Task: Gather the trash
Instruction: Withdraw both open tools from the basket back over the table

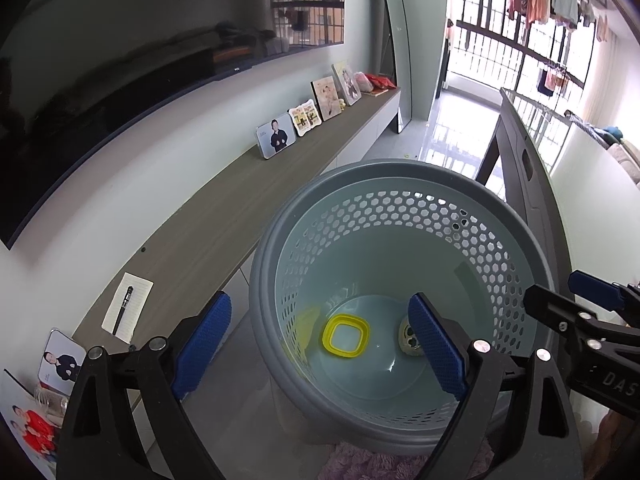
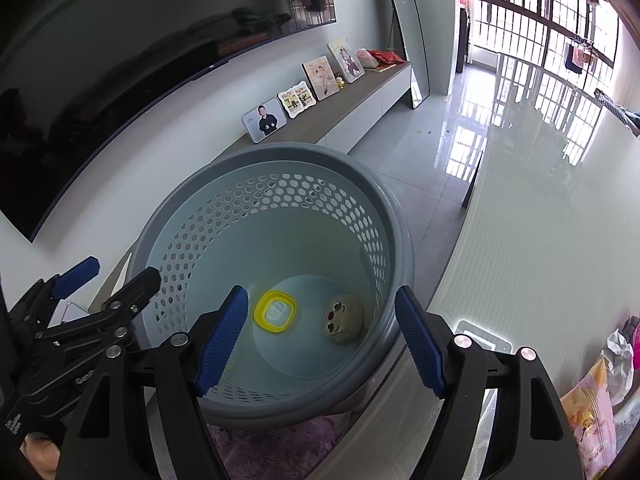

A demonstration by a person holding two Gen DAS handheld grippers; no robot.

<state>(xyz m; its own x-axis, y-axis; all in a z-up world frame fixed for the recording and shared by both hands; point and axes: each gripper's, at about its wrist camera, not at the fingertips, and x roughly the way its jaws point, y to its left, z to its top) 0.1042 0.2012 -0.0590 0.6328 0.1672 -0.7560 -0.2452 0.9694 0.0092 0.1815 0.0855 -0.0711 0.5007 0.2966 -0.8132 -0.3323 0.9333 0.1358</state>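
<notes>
The left gripper (image 1: 320, 344) tips steeply downward over the open mouth of the grey waste basket (image 1: 400, 172). Its jaws stand wide apart with nothing between the blue pads (image 1: 204, 344); one pad hangs outside the basket's left wall, the other over its inside. In the right wrist view the same gripper (image 2: 116, 280) shows at the left edge, with a fingertip of the hand (image 2: 40, 454) that holds it at the bottom corner.

Left of the basket, a long wooden shelf (image 1: 224, 216) runs along the wall under a dark television (image 1: 100, 92), carrying photo frames (image 1: 276, 136) and a notepad (image 1: 128, 306) with a black pen (image 1: 122, 310) laid lengthwise on it.

The basket stands upright, its long axis vertical and its mouth facing up toward both cameras. The wall is pierced with hexagonal holes. On its floor lie a yellow square-rimmed lid (image 2: 275, 311), flat, and to its right a round beige object with dark holes (image 2: 344, 319), near it but apart.

The right gripper (image 2: 320, 340) also points steeply down, just beside the left one. Its jaws are held wide and empty, straddling the basket's near rim. To the right, a glossy pale tabletop (image 2: 540, 220) stretches away, and crumpled snack wrappers (image 2: 592, 412) lie at its lower right edge.
</notes>
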